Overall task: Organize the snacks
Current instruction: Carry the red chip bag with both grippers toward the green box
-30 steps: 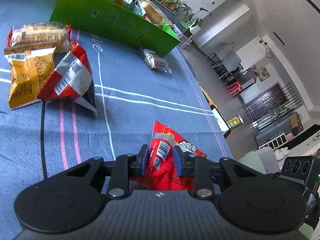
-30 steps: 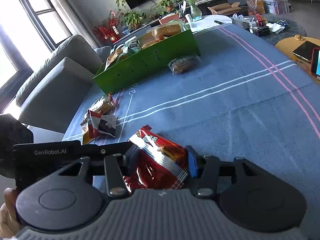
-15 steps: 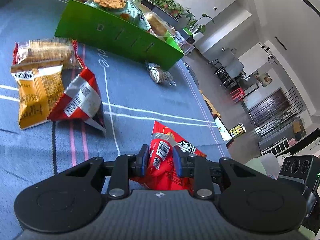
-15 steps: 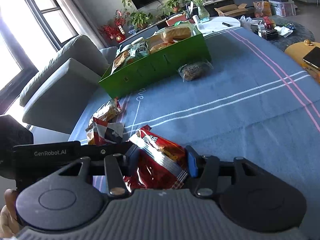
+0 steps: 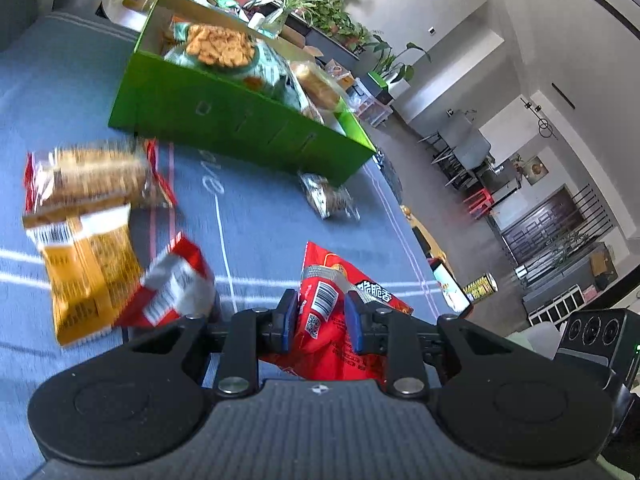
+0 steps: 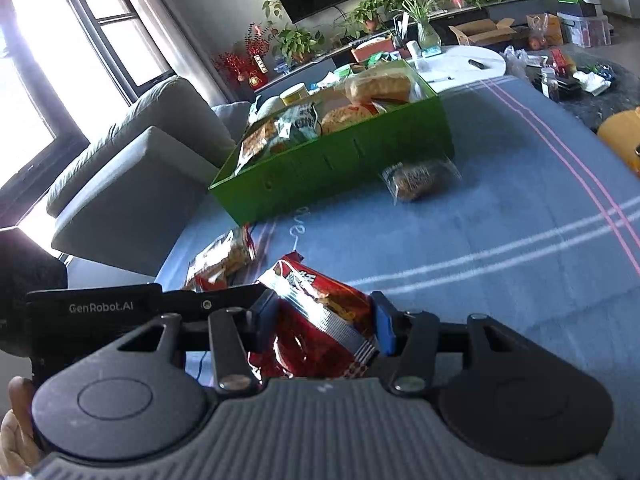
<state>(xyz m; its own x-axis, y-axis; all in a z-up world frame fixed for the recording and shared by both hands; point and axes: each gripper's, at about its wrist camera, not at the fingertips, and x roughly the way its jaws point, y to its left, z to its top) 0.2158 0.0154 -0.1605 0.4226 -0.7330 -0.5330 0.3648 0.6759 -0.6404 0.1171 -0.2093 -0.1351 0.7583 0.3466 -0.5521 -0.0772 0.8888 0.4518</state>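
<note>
Together, the left gripper (image 5: 321,316) and right gripper (image 6: 326,322) clamp one crinkly red foil snack bag (image 5: 332,320), barcode upward, above the blue striped tablecloth (image 6: 500,216), before the green cardboard box (image 6: 332,172); "GenRobot.AI" marks the left gripper.

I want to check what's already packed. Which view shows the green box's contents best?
The right wrist view: it looks down into the green box, showing packets across its length. The left wrist view shows mostly its outer wall, with a few packets above the rim.
</note>
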